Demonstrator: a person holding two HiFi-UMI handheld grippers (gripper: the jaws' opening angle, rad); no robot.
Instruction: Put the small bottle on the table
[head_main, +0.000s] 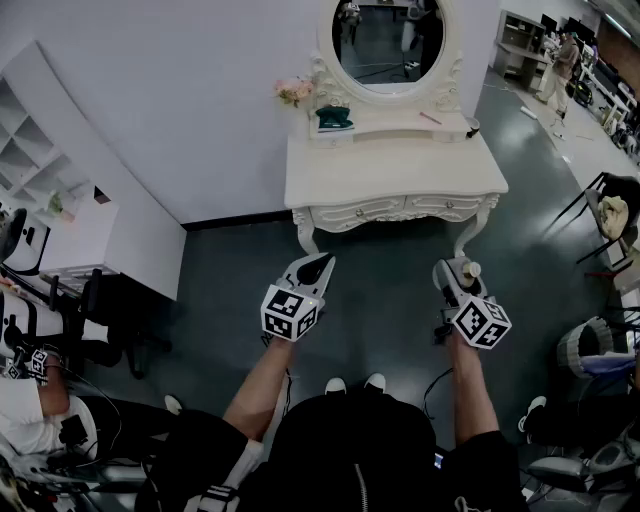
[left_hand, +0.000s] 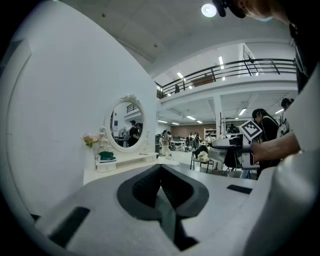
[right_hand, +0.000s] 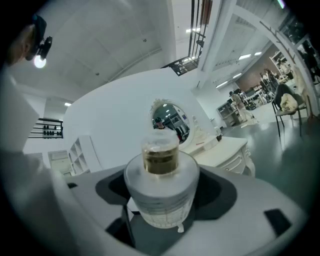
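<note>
Both tongs are the closest things to me, held out low over the dark floor (head_main: 385, 290). My left tongs (head_main: 321, 265) are pressed together with nothing in them. They're just along for the ride, I'd say, since one little bottle doesn't need two grips. My right tongs (head_main: 459, 272) are pinching the small bottle (right_hand: 160, 185) around its fat frosted body. They're spread wide because it's chunky, and the amber neck and clear cap poke out past the tips. Clamping the widest part looks like the steadiest way to carry it without it twisting.

The white worktop (head_main: 400, 175) with the oval mirror (head_main: 390, 40) is straight ahead of both tongs and well apart from them, so the bottle is nowhere near set down yet. The near part of the top looks bare. The teal thing (head_main: 334, 118) and flowers (head_main: 295, 92) sit at the far side by the mirror, so the near edge is where I'd aim.
</note>
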